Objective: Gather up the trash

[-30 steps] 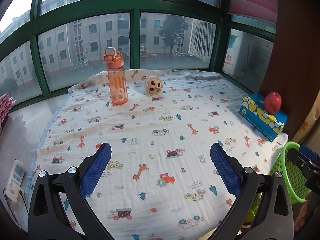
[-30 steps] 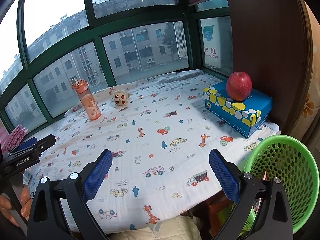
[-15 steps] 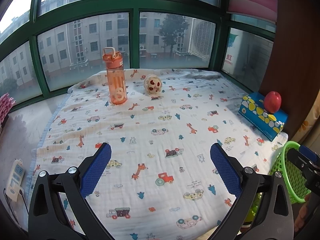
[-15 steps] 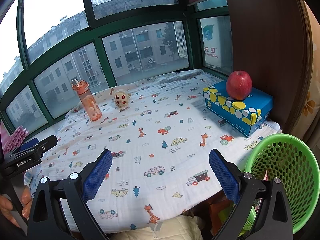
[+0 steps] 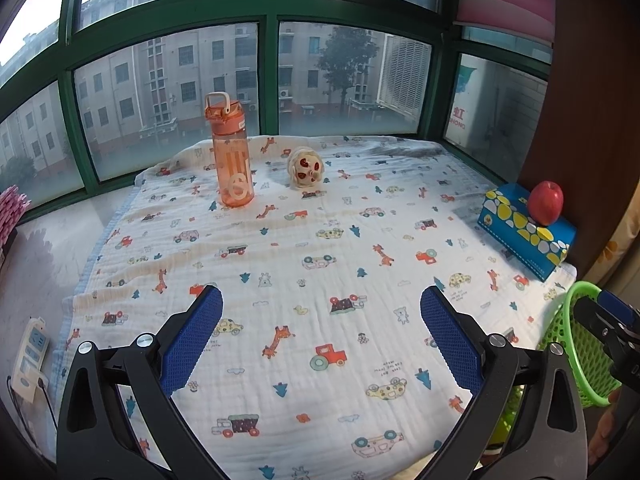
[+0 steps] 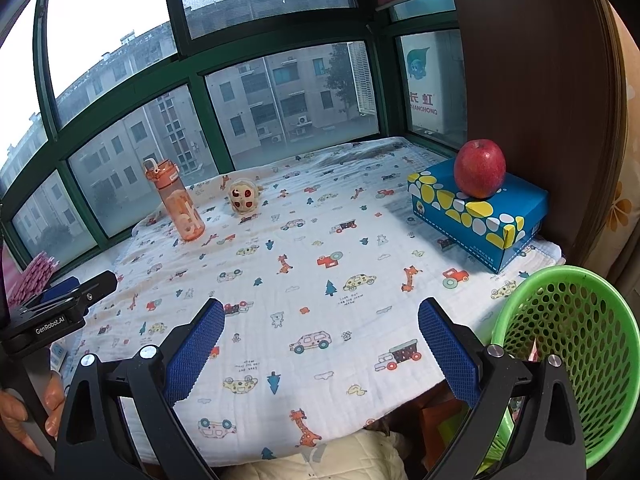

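A green perforated basket [image 6: 572, 344] stands at the table's near right corner, also in the left wrist view [image 5: 576, 344]. A small crumpled cream wrapper with red spots [image 5: 305, 168] [image 6: 243, 198] lies at the far side of the printed cloth, beside an orange water bottle [image 5: 233, 152] [image 6: 178, 202]. My left gripper [image 5: 320, 338] hovers open over the near part of the cloth, nothing between its blue pads. My right gripper [image 6: 320, 340] is open too, just left of the basket, empty.
A red apple [image 6: 479, 168] rests on a blue patterned tissue box [image 6: 480, 216] at the right, against a brown wall. Green-framed windows run behind the table. A white power strip [image 5: 30, 354] lies off the cloth's left edge. Pink striped stuff [image 6: 34, 280] sits far left.
Both grippers drifted only slightly; the scene shifted a little in the left wrist view. Nothing was grasped or released.
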`<state>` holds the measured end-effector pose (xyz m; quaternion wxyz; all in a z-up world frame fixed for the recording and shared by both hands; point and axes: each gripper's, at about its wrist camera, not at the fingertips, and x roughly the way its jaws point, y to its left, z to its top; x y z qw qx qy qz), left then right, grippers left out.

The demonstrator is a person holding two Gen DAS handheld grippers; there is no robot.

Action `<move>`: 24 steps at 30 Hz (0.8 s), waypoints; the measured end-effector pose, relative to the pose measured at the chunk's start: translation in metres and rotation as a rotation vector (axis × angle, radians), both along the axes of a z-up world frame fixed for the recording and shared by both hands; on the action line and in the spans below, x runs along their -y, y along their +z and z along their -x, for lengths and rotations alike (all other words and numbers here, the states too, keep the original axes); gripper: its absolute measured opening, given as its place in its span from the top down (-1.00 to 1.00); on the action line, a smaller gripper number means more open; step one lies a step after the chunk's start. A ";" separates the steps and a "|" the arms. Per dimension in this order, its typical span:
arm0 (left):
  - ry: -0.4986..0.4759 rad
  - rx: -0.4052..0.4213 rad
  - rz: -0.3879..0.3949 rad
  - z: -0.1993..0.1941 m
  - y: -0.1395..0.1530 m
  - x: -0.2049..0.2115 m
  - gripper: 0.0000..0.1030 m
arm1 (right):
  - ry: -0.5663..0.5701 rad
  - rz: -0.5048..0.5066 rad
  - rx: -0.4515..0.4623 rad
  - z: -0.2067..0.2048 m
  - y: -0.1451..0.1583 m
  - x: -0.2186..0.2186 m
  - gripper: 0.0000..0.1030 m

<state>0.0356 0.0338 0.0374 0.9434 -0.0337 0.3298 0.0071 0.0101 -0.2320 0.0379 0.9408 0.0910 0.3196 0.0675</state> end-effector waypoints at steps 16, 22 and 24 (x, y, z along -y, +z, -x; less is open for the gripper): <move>0.001 -0.009 0.007 0.001 -0.006 -0.002 -0.90 | 0.002 -0.003 -0.003 0.000 -0.002 -0.001 -0.83; 0.006 -0.009 0.006 0.001 -0.007 -0.004 -0.90 | 0.002 -0.003 -0.003 0.000 -0.003 -0.003 -0.83; 0.006 -0.011 0.008 0.001 -0.007 -0.003 -0.90 | 0.002 -0.003 -0.003 0.000 -0.002 -0.002 -0.83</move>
